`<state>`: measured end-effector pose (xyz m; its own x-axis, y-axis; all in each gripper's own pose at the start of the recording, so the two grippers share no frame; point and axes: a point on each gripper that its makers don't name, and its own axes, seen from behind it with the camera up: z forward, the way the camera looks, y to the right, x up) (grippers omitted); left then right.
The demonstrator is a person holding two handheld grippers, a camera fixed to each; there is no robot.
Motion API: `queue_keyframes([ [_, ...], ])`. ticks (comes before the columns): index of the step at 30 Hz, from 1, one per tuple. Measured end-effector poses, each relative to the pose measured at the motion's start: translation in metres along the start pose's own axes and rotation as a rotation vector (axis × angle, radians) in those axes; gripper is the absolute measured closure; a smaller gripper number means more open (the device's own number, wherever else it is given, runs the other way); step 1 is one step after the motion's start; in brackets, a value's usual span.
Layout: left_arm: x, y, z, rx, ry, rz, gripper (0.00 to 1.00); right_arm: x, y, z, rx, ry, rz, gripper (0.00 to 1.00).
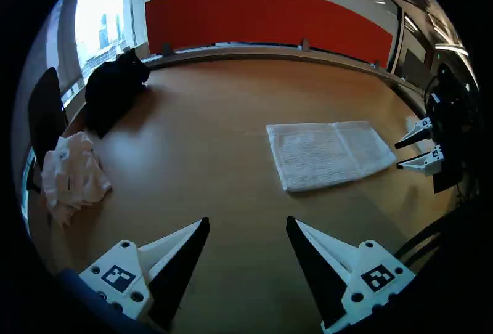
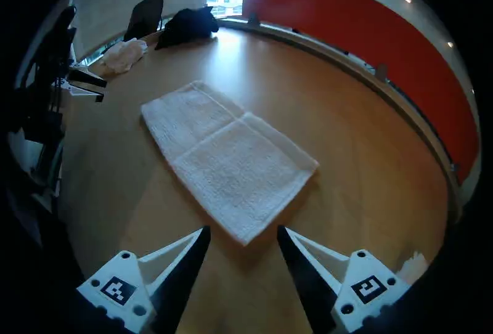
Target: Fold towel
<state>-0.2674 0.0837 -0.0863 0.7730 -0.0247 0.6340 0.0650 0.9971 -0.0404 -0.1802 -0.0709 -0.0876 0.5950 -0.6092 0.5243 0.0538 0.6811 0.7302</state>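
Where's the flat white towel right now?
In the right gripper view, the white towel lies flat on the wooden table, its near corner just ahead of the open right tool.

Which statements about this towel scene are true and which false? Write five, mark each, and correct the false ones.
1. The white towel lies flat on the wooden table. True.
2. The right gripper is shut on the towel. False: it is open, fingers apart, gripping nothing.
3. A crumpled white cloth lies apart from the towel. True.
4. The left gripper holds that cloth. False: it is open and empty.
5. The partition along the table is blue. False: it is red.
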Motion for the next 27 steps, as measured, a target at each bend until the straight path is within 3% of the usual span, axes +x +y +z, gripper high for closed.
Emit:
queue_keyframes([
  [14,0.005,-0.006,-0.009,0.02,0.093,-0.004,0.08,-0.014,-0.001,0.003,0.031,-0.054,-0.035,0.39],
  [27,0.012,-0.012,-0.015,0.045,0.124,0.014,0.08,-0.013,-0.001,0.009,0.053,-0.067,-0.028,0.6],
])
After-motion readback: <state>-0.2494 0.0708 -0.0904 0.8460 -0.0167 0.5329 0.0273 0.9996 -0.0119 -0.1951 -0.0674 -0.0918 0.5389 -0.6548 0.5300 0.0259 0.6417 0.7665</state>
